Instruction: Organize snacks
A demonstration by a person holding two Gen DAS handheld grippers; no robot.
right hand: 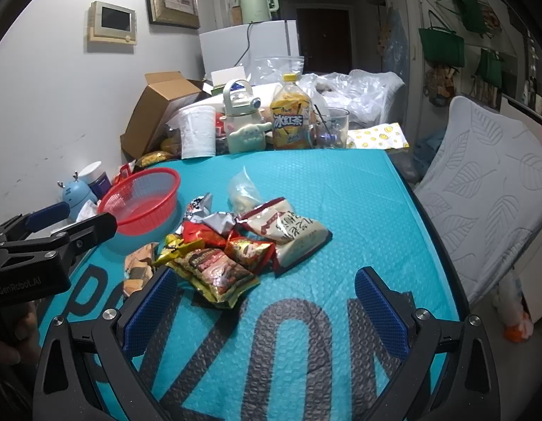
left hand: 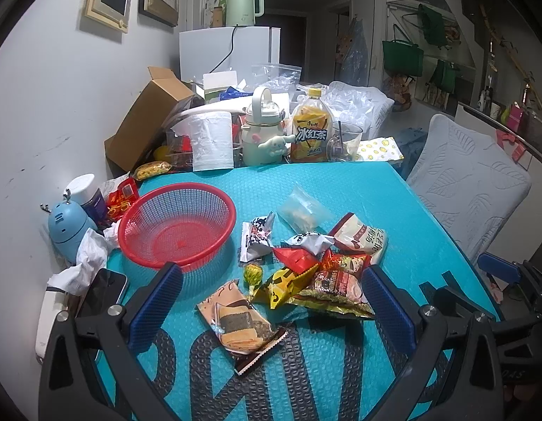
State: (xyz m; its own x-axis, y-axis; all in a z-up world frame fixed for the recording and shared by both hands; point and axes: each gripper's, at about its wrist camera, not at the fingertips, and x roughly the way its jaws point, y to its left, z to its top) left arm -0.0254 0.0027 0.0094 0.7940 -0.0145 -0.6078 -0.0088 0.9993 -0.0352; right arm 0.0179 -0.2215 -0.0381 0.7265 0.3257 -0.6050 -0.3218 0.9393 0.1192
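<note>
The red basket [left hand: 176,224] stands empty on the teal mat [left hand: 358,189], and the snacks [left hand: 306,263] lie in a loose heap just to its right, none inside yet. The left gripper [left hand: 271,301] is wide open and holds nothing. Directly ahead of it, between its fingers, lies the cracker packet [left hand: 241,326], with its long axis slanting from far-left to near-right, across the line of approach. The right gripper [right hand: 265,305] is also open and empty, and the heap lies ahead of it and to the left. I judge the left gripper is nearer to the cracker packet and to the basket.
</note>
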